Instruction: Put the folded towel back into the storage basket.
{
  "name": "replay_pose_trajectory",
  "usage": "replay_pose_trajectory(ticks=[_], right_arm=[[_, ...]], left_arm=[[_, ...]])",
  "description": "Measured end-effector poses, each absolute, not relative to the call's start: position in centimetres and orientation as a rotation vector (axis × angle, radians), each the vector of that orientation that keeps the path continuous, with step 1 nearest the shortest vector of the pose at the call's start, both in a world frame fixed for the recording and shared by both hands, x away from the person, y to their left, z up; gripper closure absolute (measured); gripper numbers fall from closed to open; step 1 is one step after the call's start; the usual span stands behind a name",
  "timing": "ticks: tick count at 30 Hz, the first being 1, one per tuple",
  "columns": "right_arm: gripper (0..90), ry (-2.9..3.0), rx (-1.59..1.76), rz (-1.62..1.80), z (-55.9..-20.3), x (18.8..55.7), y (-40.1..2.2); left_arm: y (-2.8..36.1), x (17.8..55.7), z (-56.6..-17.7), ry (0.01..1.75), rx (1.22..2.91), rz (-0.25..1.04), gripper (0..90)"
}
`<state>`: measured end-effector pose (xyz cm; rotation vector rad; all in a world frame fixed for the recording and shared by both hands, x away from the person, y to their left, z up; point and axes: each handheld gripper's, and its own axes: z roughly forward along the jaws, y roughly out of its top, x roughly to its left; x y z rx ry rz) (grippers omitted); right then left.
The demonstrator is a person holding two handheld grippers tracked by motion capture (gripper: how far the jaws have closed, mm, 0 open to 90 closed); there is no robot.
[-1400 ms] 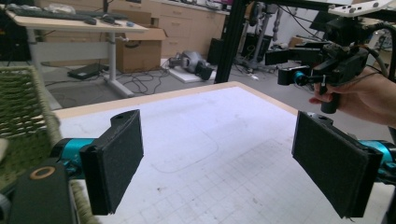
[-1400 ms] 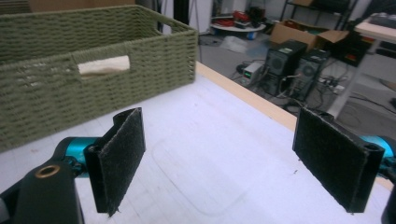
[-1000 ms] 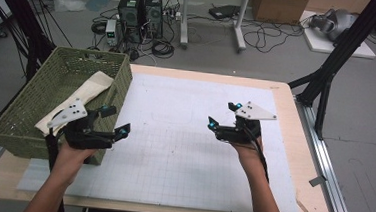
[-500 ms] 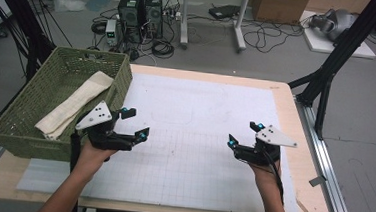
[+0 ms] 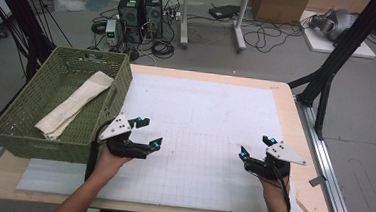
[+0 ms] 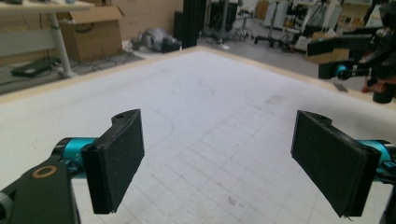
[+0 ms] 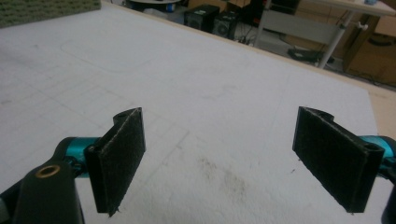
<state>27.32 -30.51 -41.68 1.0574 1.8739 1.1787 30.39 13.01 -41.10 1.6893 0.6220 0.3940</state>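
- Left gripper (image 5: 146, 132): jaws spread wide, holding nothing, just right of green basket (image 5: 28, 140).
- Right gripper (image 5: 257, 147): wide apart, empty, near table (image 5: 303, 144) right edge.
- Folded cloth (image 5: 73, 105) lies inside basket; likely deposited, hands clear.

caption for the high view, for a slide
Two open grippers, left and right, held over the white mat; a folded cloth lies in the green basket.
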Motion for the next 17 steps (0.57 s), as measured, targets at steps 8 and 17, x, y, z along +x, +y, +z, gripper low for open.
replay_pose_trajectory(ticks=[8,17], right_arm=[[15.8,1.881,1.094,1.155,-42.5,27.3,-31.2],[15.8,1.876,1.109,1.168,-42.6,27.3,-31.3]], left_arm=[[12.1,30.7,-43.0,0.641,1.730,0.383,17.6],[12.3,30.7,-43.3,0.659,1.720,0.374,17.5]])
